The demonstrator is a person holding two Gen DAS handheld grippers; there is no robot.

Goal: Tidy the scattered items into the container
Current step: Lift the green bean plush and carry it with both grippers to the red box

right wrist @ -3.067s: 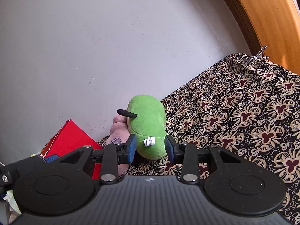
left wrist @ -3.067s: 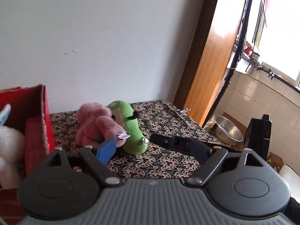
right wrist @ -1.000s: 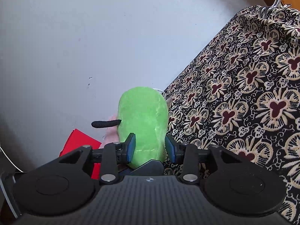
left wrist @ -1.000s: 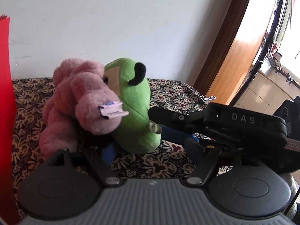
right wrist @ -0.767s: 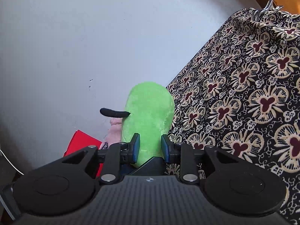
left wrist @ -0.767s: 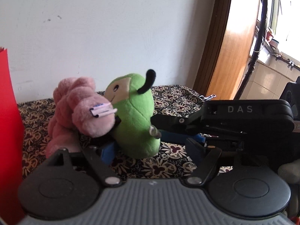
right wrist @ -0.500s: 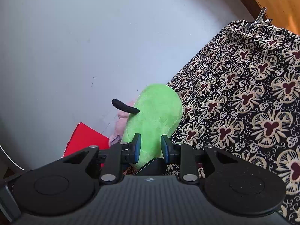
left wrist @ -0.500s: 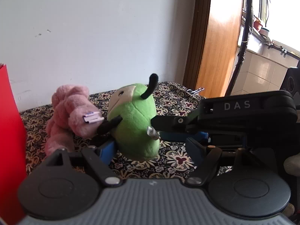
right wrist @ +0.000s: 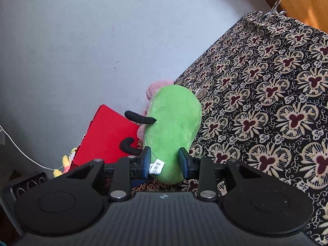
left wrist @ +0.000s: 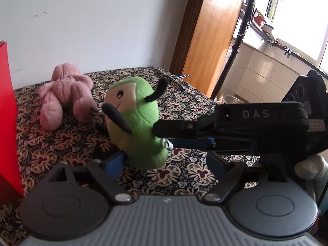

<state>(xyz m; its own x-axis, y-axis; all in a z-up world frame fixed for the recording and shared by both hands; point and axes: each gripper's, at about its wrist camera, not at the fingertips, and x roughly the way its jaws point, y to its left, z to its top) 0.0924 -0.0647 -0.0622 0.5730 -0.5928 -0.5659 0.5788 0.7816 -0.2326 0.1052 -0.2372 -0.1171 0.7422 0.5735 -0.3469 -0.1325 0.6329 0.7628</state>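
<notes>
My right gripper (right wrist: 165,162) is shut on a green plush toy (right wrist: 173,131) with black antennae and holds it above the patterned tablecloth (right wrist: 266,94). In the left wrist view the same green toy (left wrist: 134,121) hangs in the right gripper's fingers (left wrist: 178,126), right in front of my left gripper (left wrist: 166,162), which is open and empty. A pink plush toy (left wrist: 64,94) lies on the cloth behind, near the wall. The red box (left wrist: 7,119) stands at the left and also shows in the right wrist view (right wrist: 108,137).
A white wall (left wrist: 92,20) runs behind the table. A wooden door (left wrist: 213,32) and a tiled wall with a window are at the right. A yellow toy (right wrist: 65,161) shows beside the red box. The table's right edge drops off near the door.
The right gripper closed on the green toy and lifted it away from the pink toy. The pink toy has dropped back onto the cloth. The left gripper has drawn back.
</notes>
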